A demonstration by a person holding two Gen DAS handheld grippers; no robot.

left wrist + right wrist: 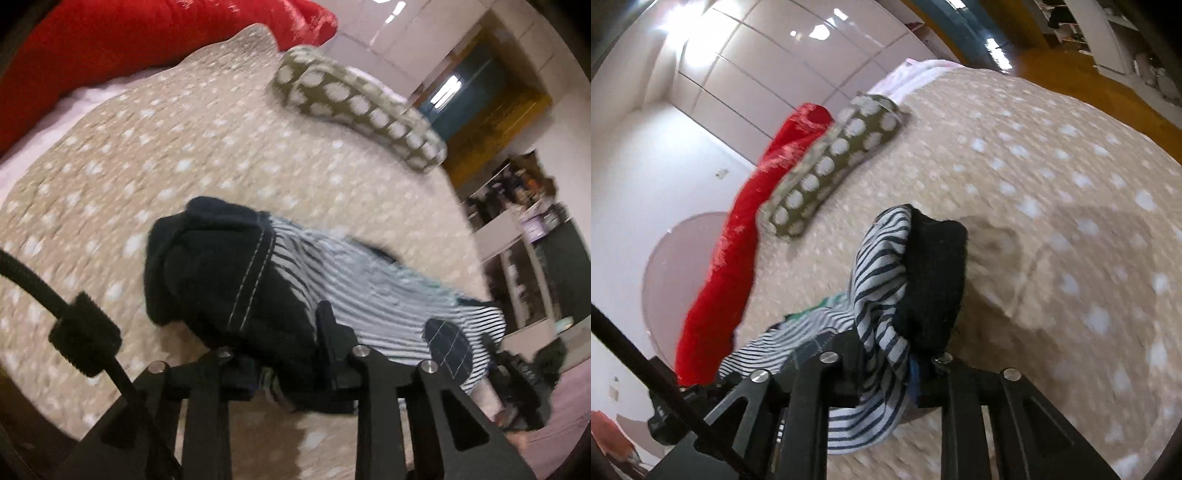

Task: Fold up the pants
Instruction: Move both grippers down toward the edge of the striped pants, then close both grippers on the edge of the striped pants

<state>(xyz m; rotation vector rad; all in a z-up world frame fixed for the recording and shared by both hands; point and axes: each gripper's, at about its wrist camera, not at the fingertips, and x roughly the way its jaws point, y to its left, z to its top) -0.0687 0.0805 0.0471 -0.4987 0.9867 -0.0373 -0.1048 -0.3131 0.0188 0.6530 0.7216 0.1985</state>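
Left wrist view
Left gripper (291, 373): fingers drawn close together, pinching a fold of the pants between them.
Pants (369, 306): striped white and dark, with a black end and a line of pale stitching; they stretch from this gripper off to the right, held up over the bedspread.
Right gripper (517, 373): seen at the far right end of the pants, blurred; its fingers cannot be made out here.
Bedspread (155, 155): tan with pale dots, filling most of the view.
Pillow (354, 107): olive with large white dots, lying far on the bedspread.
Red cushion (122, 37): at the far left, past the bedspread edge.

Right wrist view
Right gripper (886, 369): fingers nearly together, clamped on bunched striped cloth of the pants (879, 280).
Pants position: the cloth rises from the fingers, black end on the right, a striped part trailing left.
Bedspread (1052, 166): below and to the right.
Pillow (834, 158): far left of centre, touching the red cushion (738, 240) beside it.
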